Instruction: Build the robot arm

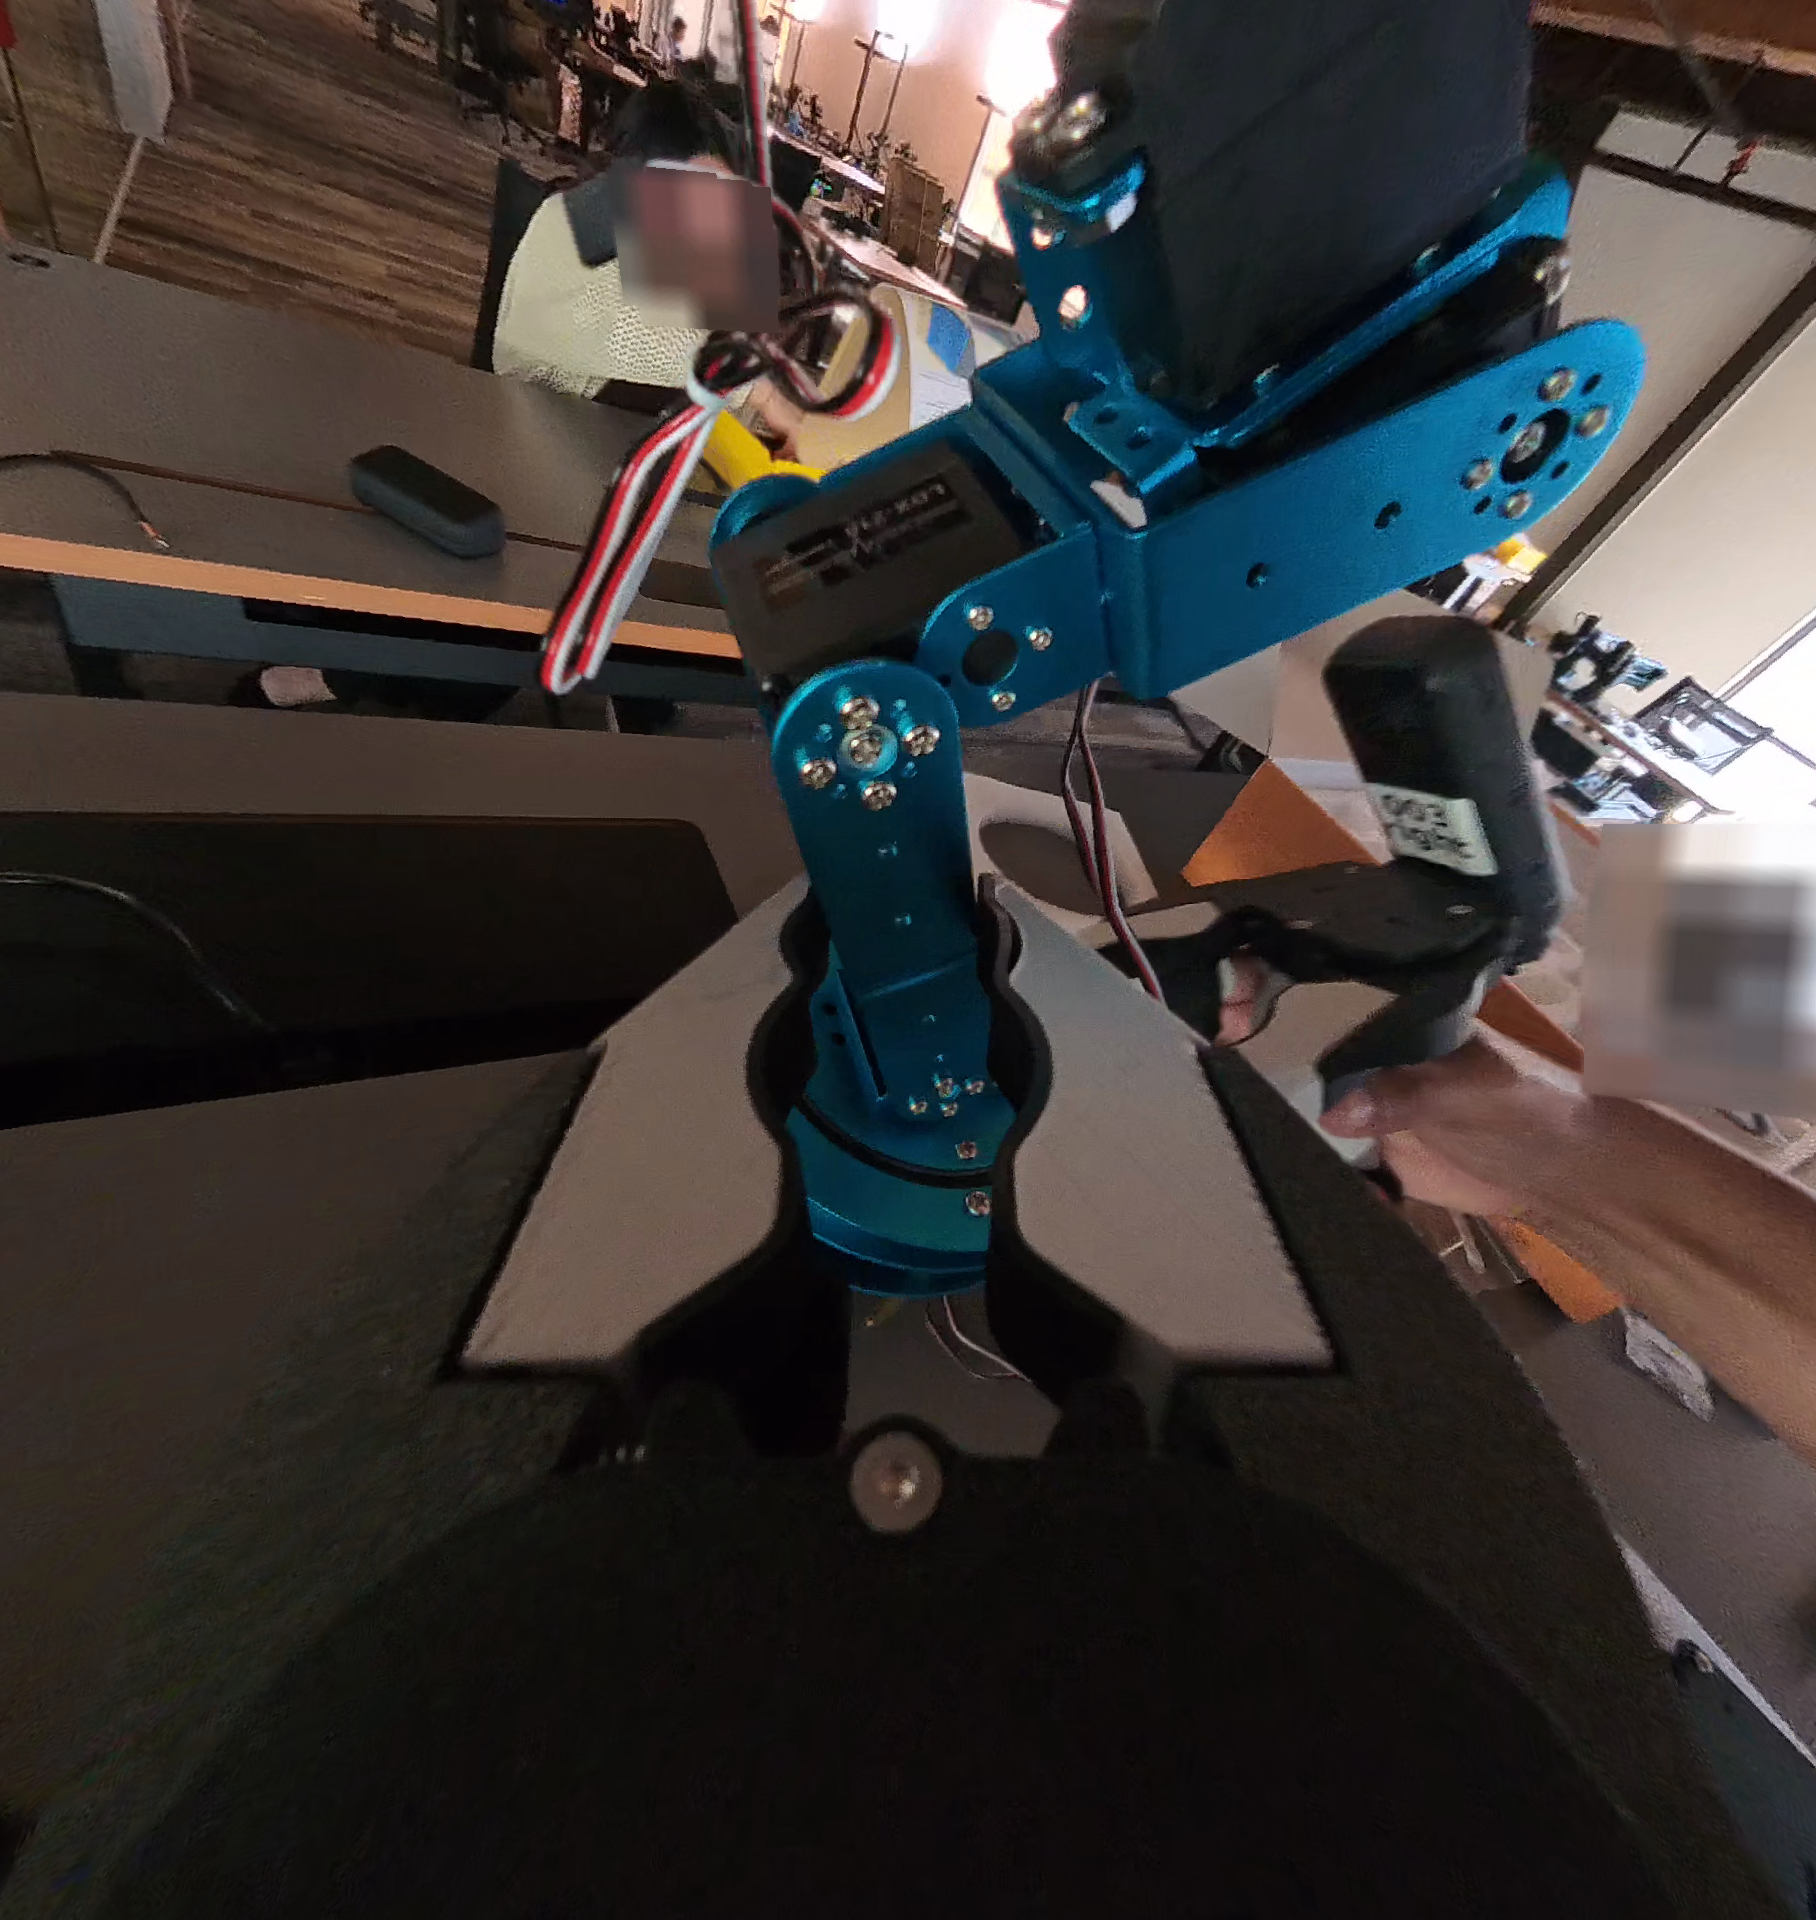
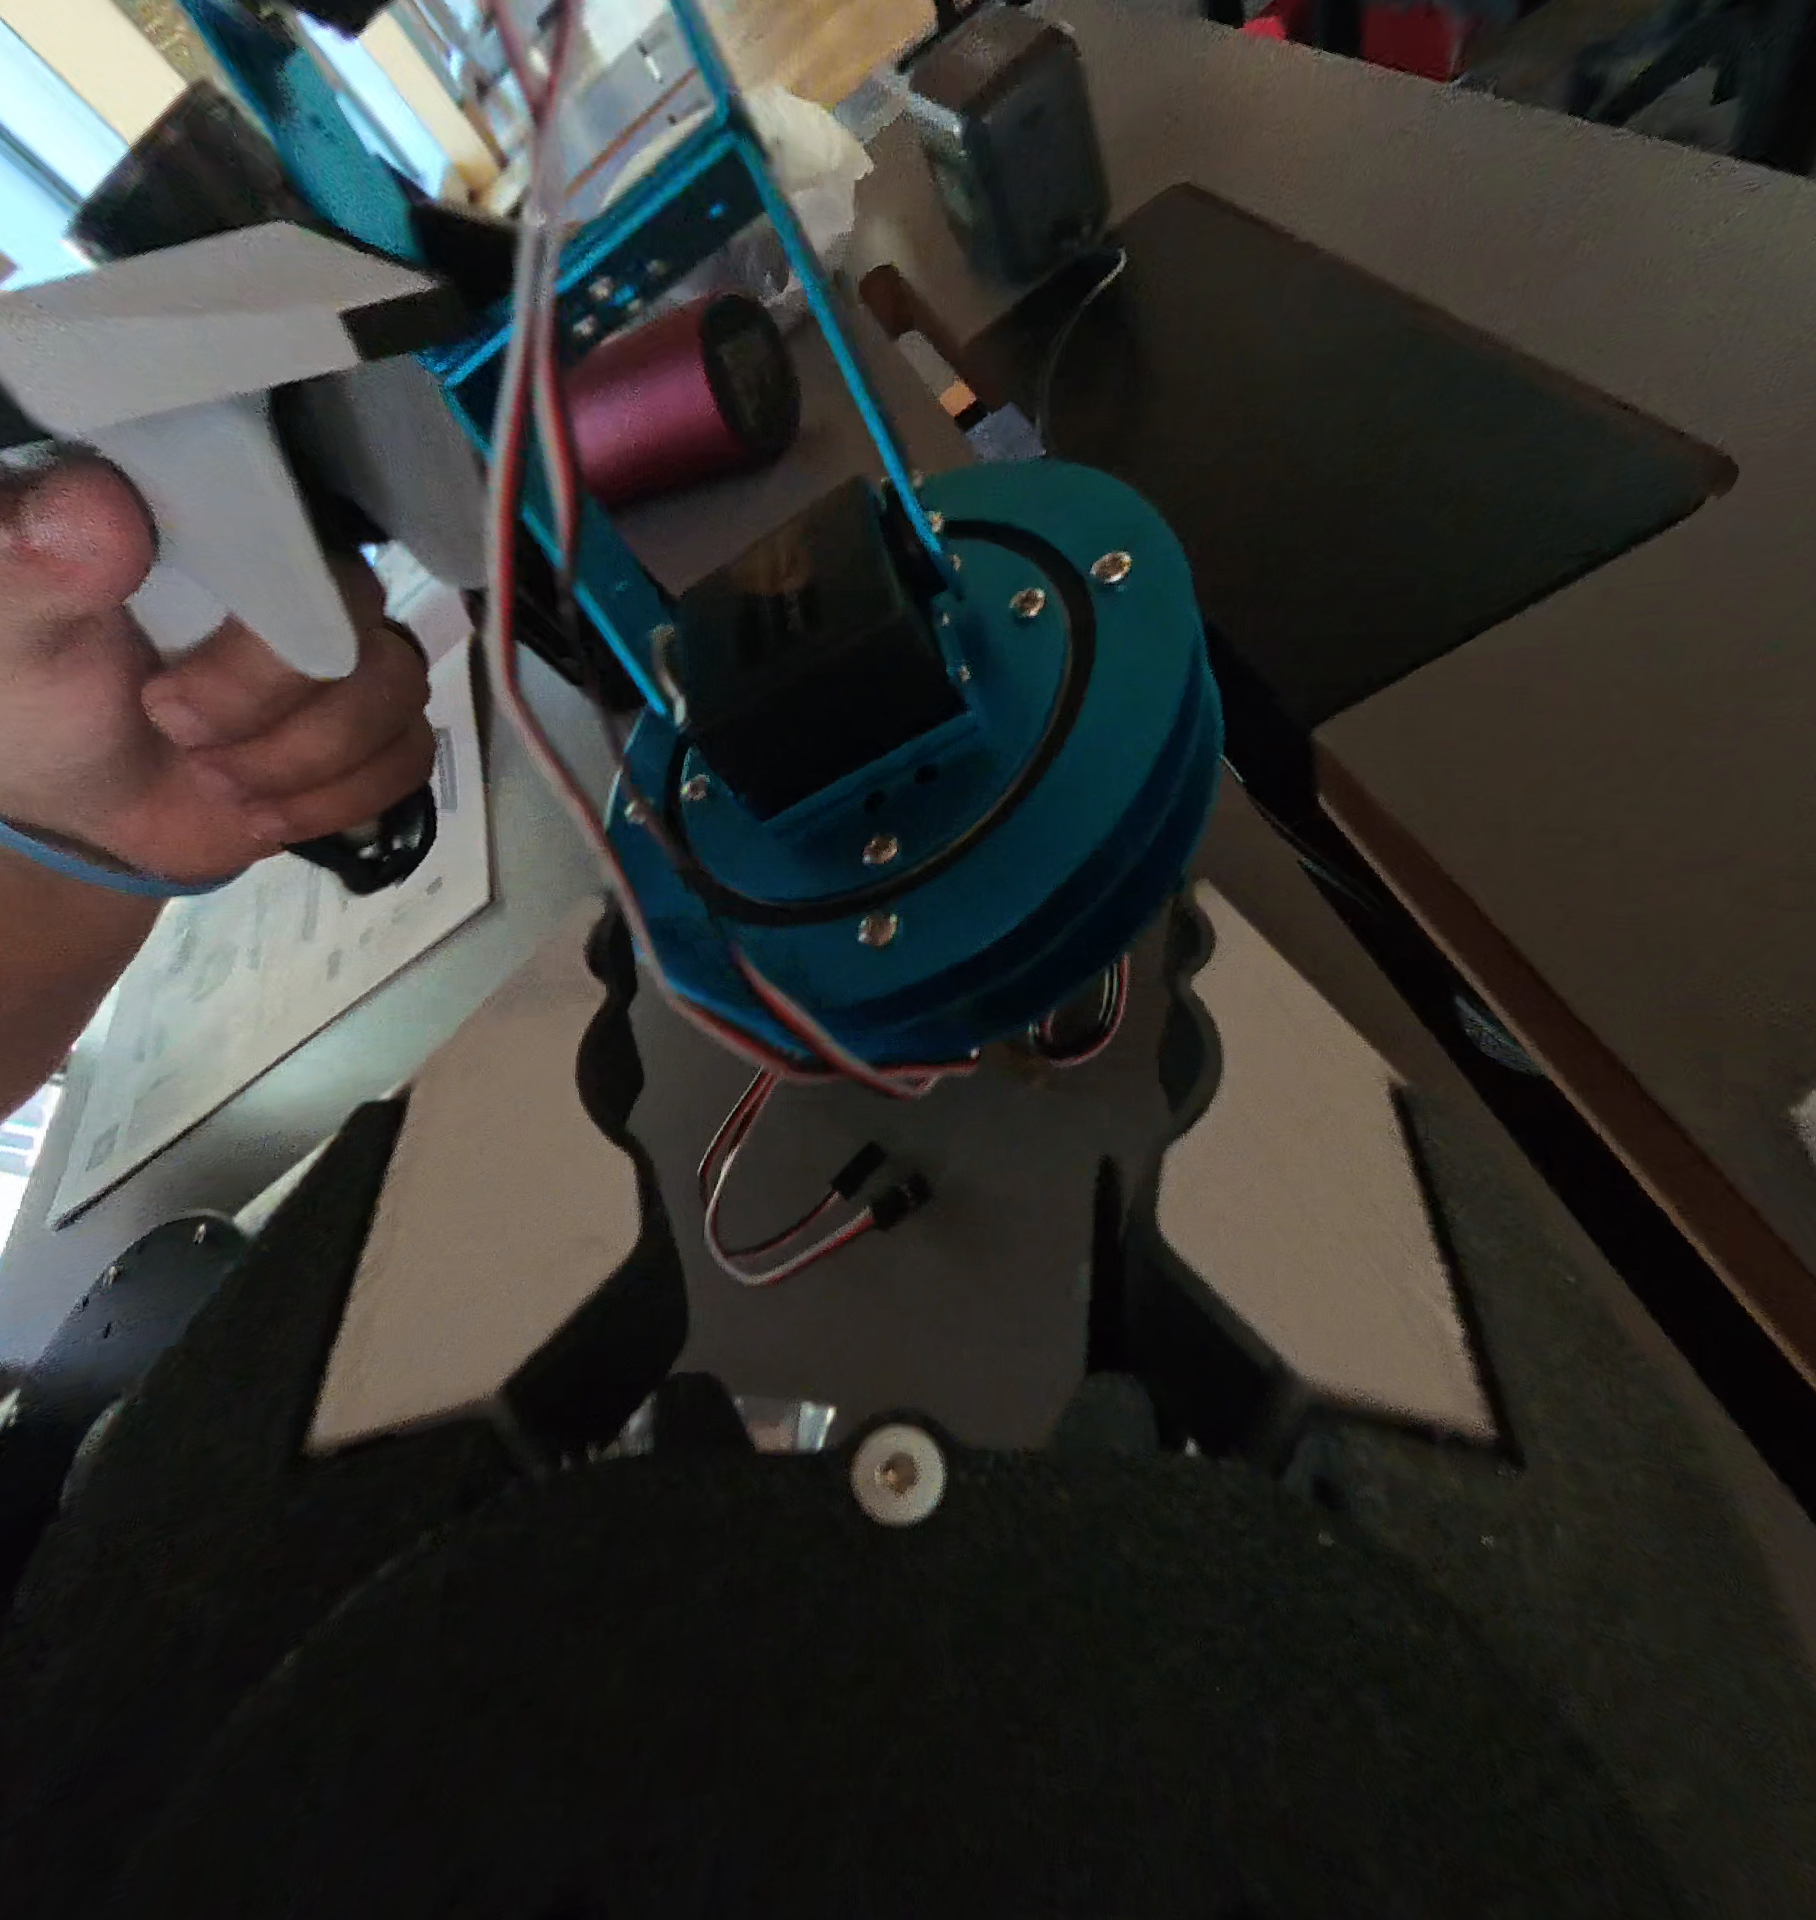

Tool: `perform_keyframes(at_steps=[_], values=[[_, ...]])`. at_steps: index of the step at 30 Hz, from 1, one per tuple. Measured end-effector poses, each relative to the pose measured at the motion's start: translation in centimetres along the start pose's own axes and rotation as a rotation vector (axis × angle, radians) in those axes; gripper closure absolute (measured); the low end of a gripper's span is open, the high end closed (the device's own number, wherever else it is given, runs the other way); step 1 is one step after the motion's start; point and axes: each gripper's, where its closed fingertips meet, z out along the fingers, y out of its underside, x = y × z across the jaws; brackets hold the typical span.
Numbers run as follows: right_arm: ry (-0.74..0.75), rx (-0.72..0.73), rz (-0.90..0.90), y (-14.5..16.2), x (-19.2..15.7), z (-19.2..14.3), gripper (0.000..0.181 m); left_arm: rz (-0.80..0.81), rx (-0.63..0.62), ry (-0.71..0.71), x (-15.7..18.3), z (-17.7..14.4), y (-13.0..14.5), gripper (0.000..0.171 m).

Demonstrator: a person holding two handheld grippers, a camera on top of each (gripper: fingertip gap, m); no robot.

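Observation:
A small blue metal robot arm (image 1: 868, 831) with black servos and red-white-black wires is held up off the table. My left gripper (image 1: 888, 997) is shut on its lower blue bracket, just above the round base. The same gripper shows in the right wrist view (image 2: 395, 312), white-handled and held by a hand. My right gripper (image 2: 899, 966) is open wide, with the arm's round blue base (image 2: 987, 831) at its fingertips; I cannot tell whether they touch it. Loose servo leads (image 2: 831, 1216) hang below the base. The right gripper also shows in the left wrist view (image 1: 1403, 925), held by a hand.
A maroon cylinder (image 2: 665, 416) lies on the grey table beyond the base. A dark mat (image 2: 1403, 468) is at the right and a printed sheet (image 2: 260, 987) at the left. A black case (image 1: 426, 501) lies on the far desk, where a person (image 1: 582, 312) sits.

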Motion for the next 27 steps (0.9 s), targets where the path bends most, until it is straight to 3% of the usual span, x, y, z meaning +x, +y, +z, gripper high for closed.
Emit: perform_keyframes(at_steps=[5,15,21,27], values=[[-0.032,0.082,0.111,-0.9,1.3,0.0,0.107,-0.029,-0.004,0.026,0.2,0.0,0.0,0.147],[0.012,0.043,0.079,-1.9,0.7,-2.0,0.108,-0.037,0.010,0.041,1.7,-0.1,-1.1,0.146],[-0.001,0.080,0.084,-3.0,-2.8,-4.6,0.108,-0.070,0.048,0.053,4.3,-2.5,-3.1,0.147],[-0.034,0.095,0.106,-1.9,-8.8,-7.0,0.108,-0.051,0.088,0.051,8.7,-7.3,-3.9,0.148]])
